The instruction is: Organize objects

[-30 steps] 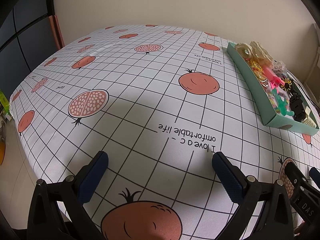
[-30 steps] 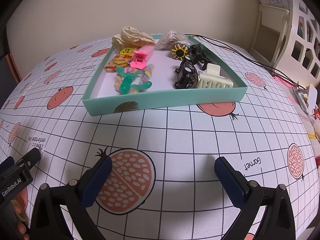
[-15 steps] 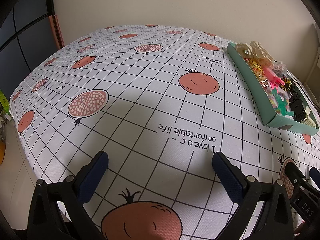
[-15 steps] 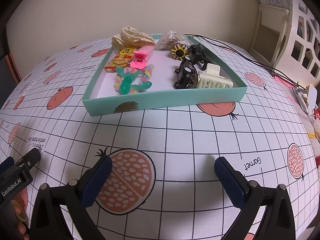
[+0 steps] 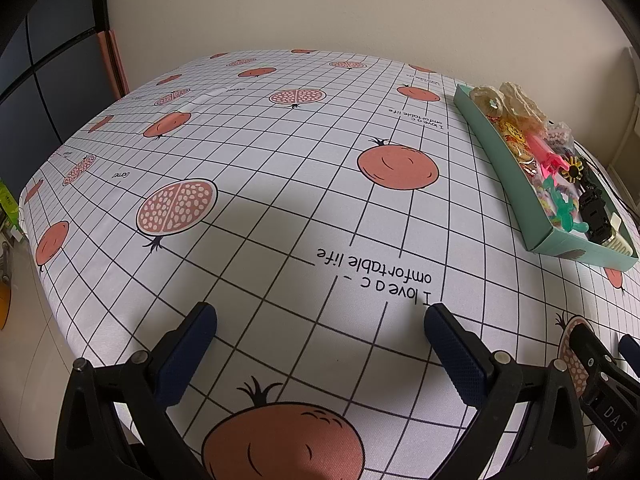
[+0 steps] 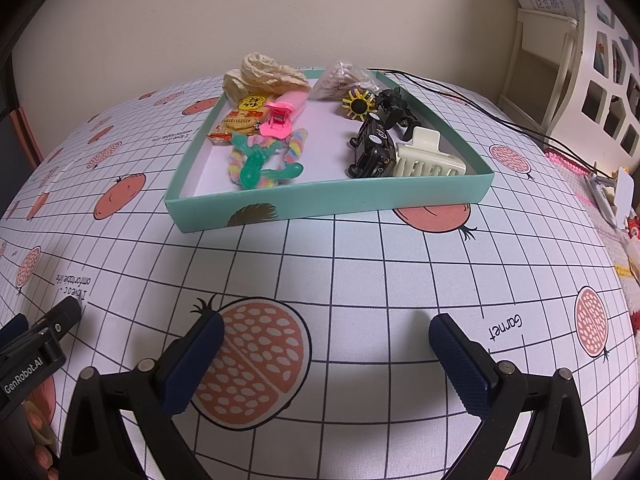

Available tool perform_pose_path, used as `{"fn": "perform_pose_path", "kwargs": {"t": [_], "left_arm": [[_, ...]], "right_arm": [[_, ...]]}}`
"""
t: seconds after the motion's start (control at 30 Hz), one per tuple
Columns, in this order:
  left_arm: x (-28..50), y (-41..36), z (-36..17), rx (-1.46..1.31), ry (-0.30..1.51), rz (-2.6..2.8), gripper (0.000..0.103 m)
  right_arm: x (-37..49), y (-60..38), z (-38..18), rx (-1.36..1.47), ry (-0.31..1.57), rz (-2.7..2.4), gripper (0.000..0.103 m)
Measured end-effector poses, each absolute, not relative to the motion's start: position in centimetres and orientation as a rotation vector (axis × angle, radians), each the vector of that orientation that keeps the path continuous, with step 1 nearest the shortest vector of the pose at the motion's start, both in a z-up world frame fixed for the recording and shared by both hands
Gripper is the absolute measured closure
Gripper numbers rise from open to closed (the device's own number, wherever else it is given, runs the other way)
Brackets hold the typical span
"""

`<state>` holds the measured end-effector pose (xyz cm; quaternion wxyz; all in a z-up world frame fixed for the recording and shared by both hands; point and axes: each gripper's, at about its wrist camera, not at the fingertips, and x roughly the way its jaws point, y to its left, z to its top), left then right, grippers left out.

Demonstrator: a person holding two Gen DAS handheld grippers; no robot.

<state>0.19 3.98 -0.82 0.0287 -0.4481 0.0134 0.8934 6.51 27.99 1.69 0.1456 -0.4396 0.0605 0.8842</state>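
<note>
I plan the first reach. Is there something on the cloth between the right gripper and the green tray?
Nothing visible. Only bare tablecloth lies between the open right gripper and the tray's near wall. The wall itself stands before the items inside.

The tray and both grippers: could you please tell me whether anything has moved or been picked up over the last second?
Nothing has visibly changed. The left gripper and right gripper are both open and empty above the tablecloth, as before. The tray sits in the same spot with its hair clips, toy car and other small items untouched.
</note>
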Motion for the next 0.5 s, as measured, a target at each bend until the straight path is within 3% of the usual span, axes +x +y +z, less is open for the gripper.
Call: {"fn": "perform_pose_path", "kwargs": {"t": [0.5], "left_arm": [[0.26,3.83,-0.77,-1.386,0.037,2.763,0.0]], "right_arm": [[6.53,27.98,1.68,-1.266,0.174,2.547,0.0]]}}
